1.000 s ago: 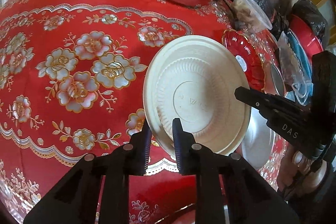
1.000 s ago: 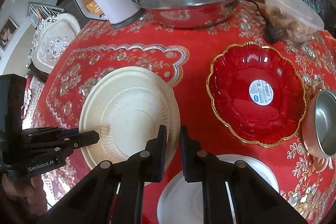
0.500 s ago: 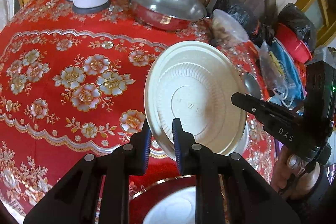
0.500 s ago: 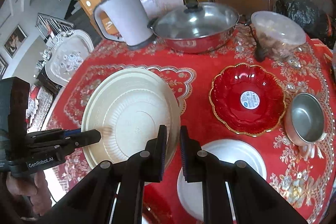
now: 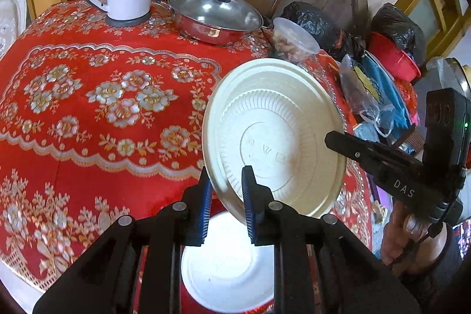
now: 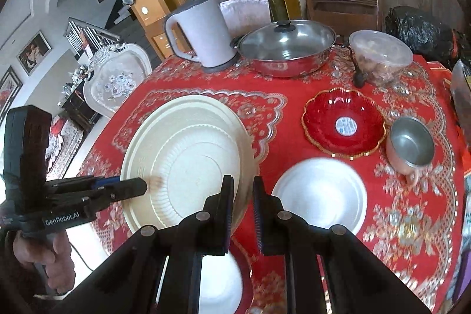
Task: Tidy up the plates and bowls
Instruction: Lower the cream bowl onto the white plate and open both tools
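The left gripper (image 5: 225,196) pinches the lower rim of a large cream ribbed disposable plate (image 5: 273,143), holding it tilted above the red floral tablecloth (image 5: 88,108) at frame centre. The right gripper (image 6: 243,206) also clamps that plate's rim at its lower right edge. A white round plate (image 6: 319,193) lies on the cloth to the right; a red scalloped glass dish (image 6: 344,122) and a small metal cup (image 6: 410,141) sit beyond.

We see a matt, ribbed cream plastic plate (image 6: 188,155), glossy red glass-like dish (image 6: 343,124), polished steel pot (image 6: 287,49), dull metal cup (image 6: 410,143), embroidered red cloth (image 5: 88,96) on our counter.
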### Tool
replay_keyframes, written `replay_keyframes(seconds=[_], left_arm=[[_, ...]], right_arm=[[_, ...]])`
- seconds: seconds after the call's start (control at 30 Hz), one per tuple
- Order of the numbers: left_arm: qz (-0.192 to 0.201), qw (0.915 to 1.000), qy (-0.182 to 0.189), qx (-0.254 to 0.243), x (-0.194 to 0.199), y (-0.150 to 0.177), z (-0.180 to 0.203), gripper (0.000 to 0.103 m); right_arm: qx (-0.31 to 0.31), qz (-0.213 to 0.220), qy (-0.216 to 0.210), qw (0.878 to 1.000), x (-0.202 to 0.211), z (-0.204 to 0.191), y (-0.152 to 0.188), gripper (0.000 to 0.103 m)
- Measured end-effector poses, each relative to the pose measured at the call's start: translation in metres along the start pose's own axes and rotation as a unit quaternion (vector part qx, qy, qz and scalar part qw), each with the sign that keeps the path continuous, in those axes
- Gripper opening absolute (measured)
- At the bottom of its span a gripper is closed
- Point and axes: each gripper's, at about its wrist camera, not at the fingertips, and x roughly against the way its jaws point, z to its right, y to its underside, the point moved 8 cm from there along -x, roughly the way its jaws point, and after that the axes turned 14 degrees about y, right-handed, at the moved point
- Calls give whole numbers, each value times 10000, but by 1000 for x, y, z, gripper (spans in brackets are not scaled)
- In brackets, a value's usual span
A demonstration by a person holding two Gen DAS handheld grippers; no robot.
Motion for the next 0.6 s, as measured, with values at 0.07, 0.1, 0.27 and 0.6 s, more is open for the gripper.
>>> replay_keyframes(seconds=[0.07,0.1,0.27,0.6], left_arm=[[7,10000,-5,-44,6,9,3,17],[3,10000,-19,-67,8,13,5,17],[0,10000,-50,-28,17,34,6,17],[-448,9989,-142,79,8,87,-4,17]], right_arm=[[44,11,-1,10000,6,-3,11,15],[59,0,-1,10000,8,-4,16,15],[24,-89,-102,9999,15,-11,39,16],[31,-398,-170,9991,8,-18,85,16]])
